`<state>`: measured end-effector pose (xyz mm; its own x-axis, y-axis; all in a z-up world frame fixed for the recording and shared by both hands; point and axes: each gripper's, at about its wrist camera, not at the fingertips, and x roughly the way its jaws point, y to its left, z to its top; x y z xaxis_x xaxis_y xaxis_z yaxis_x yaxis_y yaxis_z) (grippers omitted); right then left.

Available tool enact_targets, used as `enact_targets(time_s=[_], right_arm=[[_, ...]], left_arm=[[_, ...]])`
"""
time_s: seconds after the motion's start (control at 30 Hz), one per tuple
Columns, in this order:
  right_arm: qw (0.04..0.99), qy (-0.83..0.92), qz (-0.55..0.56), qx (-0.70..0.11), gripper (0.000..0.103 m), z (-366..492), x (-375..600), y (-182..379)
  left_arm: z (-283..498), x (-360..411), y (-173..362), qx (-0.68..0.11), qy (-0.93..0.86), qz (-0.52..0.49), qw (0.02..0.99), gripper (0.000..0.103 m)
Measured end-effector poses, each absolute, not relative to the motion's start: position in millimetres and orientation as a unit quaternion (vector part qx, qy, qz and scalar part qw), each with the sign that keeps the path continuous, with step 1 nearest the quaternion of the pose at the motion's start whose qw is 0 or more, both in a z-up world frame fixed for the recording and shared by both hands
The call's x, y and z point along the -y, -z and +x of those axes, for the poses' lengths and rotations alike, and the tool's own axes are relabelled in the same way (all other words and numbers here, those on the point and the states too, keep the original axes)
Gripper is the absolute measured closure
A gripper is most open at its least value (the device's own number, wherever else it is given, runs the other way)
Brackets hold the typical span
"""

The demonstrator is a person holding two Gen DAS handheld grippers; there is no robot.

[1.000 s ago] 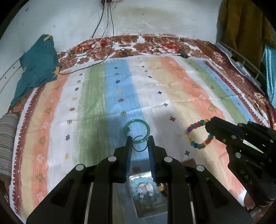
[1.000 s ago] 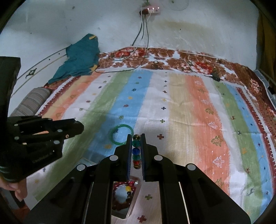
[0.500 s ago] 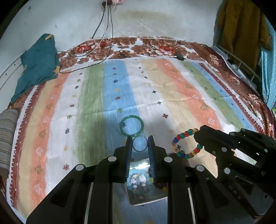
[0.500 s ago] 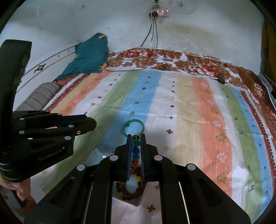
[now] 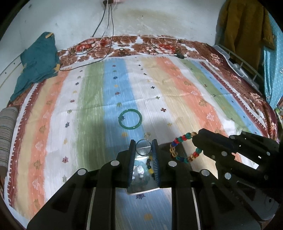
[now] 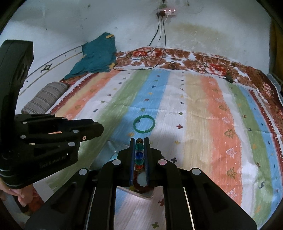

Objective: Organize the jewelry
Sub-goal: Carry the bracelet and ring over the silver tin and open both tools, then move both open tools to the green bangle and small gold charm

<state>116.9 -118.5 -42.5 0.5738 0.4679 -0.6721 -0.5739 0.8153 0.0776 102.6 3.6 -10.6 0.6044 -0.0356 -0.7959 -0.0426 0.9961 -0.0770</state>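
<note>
Left gripper [image 5: 143,150] jaws clamped on clear ring [image 5: 143,150], now over clear box [image 5: 141,174]. Right gripper [image 6: 139,146] jaws clamped on bead bracelet [image 6: 139,155]; both have pulled back. Green bangle [image 5: 130,118] unmoved on bedspread [image 5: 176,92], now farther off at 12 o'clock.

A striped cloth [image 5: 176,88] in orange, green, blue, cream and white bands covers most of a bed, over a brown floral blanket [image 5: 141,42] showing at the far edge. Behind stands a pale, stained wall [image 6: 194,31] with a power strip [image 6: 168,11]; black cables [image 6: 159,35] drop from it onto the blanket. A teal garment [image 5: 37,60] lies at the far left corner, a striped bolster [image 6: 46,99] beside the bed's left edge. Mustard clothing [image 5: 242,26] hangs at right.
</note>
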Motion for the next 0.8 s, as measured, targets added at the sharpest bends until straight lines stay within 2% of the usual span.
enact_targets(time_s=[0.37,0.43,0.47,0.5,0.63,0.8], right_arm=[[0.878,-0.29,-0.062,-0.377,0.091,124.0,123.3,50.2],[0.88,-0.28,-0.062,-0.38,0.077,127.4,126.2,51.4],[0.881,-0.274,-0.061,-0.381,0.063,129.5,128.5,51.8],[0.881,-0.272,-0.055,-0.384,0.06,131.8,130.8,52.7],[0.88,-0.267,-0.048,-0.39,0.059,136.6,135.0,54.9],[0.879,-0.265,-0.047,-0.394,0.054,139.2,135.6,56.0]], left_arm=[[97.5,-1.5,12.7,-0.45,-0.005,-0.048,0.892,0.085],[99.3,-5.0,14.4,-0.455,-0.012,-0.054,0.889,0.079],[99.7,-6.4,14.8,-0.456,-0.013,-0.057,0.888,0.077],[100.2,-8.2,15.2,-0.457,-0.014,-0.06,0.887,0.075],[100.1,-13.5,14.4,-0.456,-0.02,-0.071,0.887,0.07],[100.7,-22.3,13.7,-0.455,-0.032,-0.087,0.885,0.063]])
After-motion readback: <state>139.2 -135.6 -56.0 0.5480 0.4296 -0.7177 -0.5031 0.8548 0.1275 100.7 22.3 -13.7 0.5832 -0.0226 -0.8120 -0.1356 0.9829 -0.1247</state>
